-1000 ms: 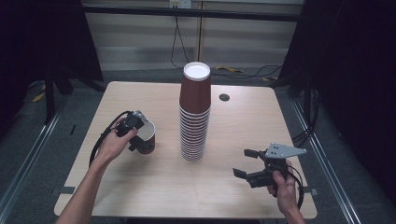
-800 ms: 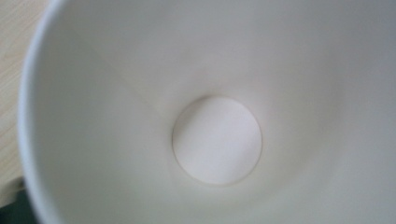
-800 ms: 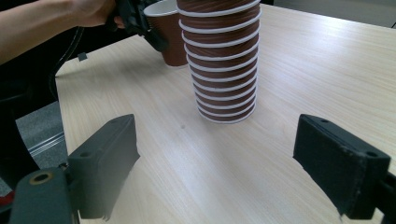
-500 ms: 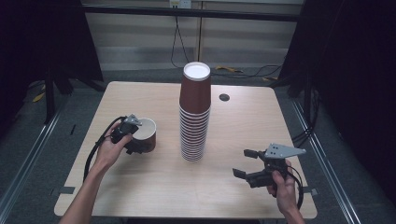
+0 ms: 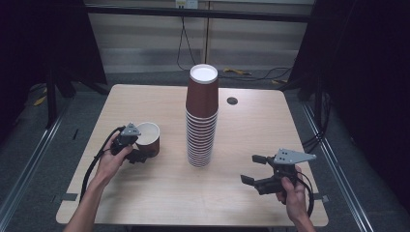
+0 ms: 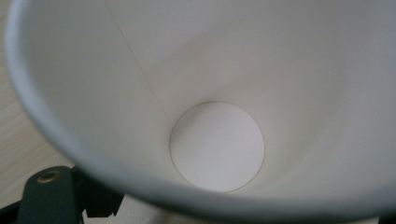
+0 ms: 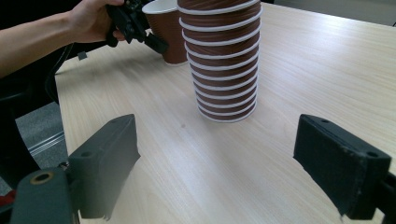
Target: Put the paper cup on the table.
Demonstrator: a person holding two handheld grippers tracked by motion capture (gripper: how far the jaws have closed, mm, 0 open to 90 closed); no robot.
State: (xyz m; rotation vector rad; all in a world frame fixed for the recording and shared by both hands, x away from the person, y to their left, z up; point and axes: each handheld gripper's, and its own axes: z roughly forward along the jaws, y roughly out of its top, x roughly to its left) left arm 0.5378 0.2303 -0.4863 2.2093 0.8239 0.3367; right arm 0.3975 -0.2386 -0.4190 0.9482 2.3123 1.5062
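A tall stack of brown paper cups with white rims stands at the middle of the table; it also rises close ahead in the right gripper view. To its left is a single brown cup, mouth up. My left gripper has just been closing and is shut on that cup's wall. The cup's white inside faces the left gripper view. Seen from the right gripper, the cup and left gripper sit at the far left. My right gripper is open over bare wood, near right.
A small dark round spot marks the table's far side, right of the stack. Black cable loops from the left gripper along the forearm. Dark floor and metal rails surround the table.
The left hand has sunk and drawn back toward the near left, and its jaws have closed on the single cup, whose white mouth now shows. The right hand has not moved.
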